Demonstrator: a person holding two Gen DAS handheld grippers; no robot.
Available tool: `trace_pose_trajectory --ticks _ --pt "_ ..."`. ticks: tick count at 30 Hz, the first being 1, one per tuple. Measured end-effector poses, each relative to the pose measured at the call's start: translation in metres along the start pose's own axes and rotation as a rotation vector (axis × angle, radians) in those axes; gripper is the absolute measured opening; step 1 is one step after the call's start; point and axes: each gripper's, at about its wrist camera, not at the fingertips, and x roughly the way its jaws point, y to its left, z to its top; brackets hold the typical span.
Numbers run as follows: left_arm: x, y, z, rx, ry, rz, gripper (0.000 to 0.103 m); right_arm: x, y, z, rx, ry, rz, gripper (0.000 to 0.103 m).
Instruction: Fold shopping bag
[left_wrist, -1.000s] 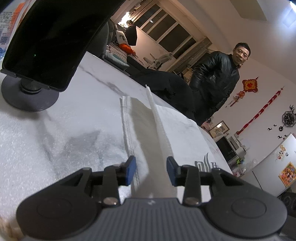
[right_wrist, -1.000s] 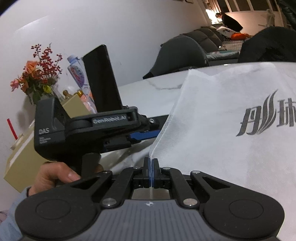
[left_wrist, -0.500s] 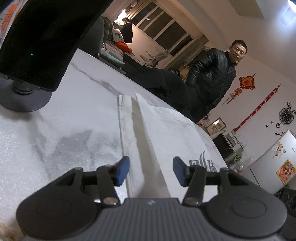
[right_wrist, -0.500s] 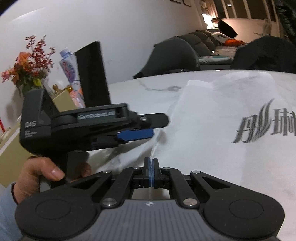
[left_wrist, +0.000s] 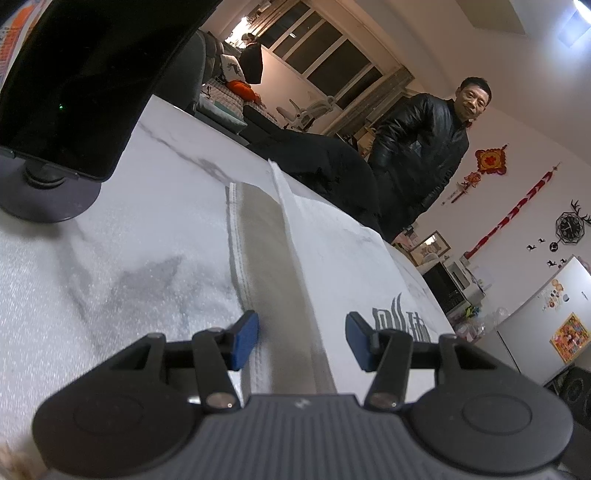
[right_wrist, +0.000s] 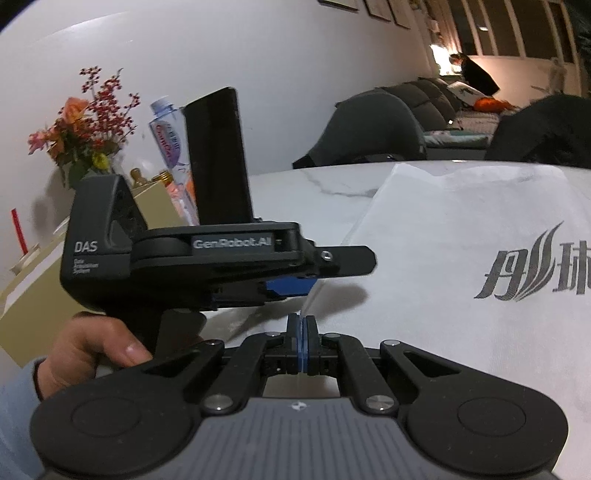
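Right claw (right_wrist: 302, 345) is clamped on the white bag's (right_wrist: 461, 266) near edge, while left claw (left_wrist: 302, 341), jaws wide and holding nothing, straddles the raised fold on the table (left_wrist: 110, 258).

A white marble-patterned table (left_wrist: 110, 236) fronts pale plain walls (right_wrist: 258, 74), a dark grey cushioned sofa (right_wrist: 424, 99), tall dark-paned windows (left_wrist: 332, 62) and a white refrigerator (left_wrist: 546, 314).

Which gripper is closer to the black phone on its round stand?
Left. The left gripper hangs open just beside the black phone on its round stand; the right gripper sits farther away, pinching the white bag.
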Motion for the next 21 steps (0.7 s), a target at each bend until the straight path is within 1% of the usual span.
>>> trace_pose_trajectory --ticks 7,13,17,19,21 --pt "-0.001 -0.001 -0.002 0.009 0.002 -0.004 0.05 0.008 0.005 -0.002 -0.031 0.012 0.023 0.003" --pt "-0.003 -0.002 -0.002 0.011 0.002 -0.007 0.05 0.02 0.0 -0.009 -0.026 0.045 0.032 0.003" --pt "-0.003 0.002 0.006 -0.07 0.02 0.008 0.049 0.02 -0.006 -0.009 0.004 0.047 0.055 0.003" --pt "-0.001 0.002 0.01 -0.078 0.031 0.03 0.046 0.02 -0.007 -0.01 0.011 0.048 0.059 0.003" --pt "0.001 -0.003 0.012 -0.037 0.03 0.081 0.038 0.02 -0.007 -0.01 0.011 0.048 0.059 0.003"
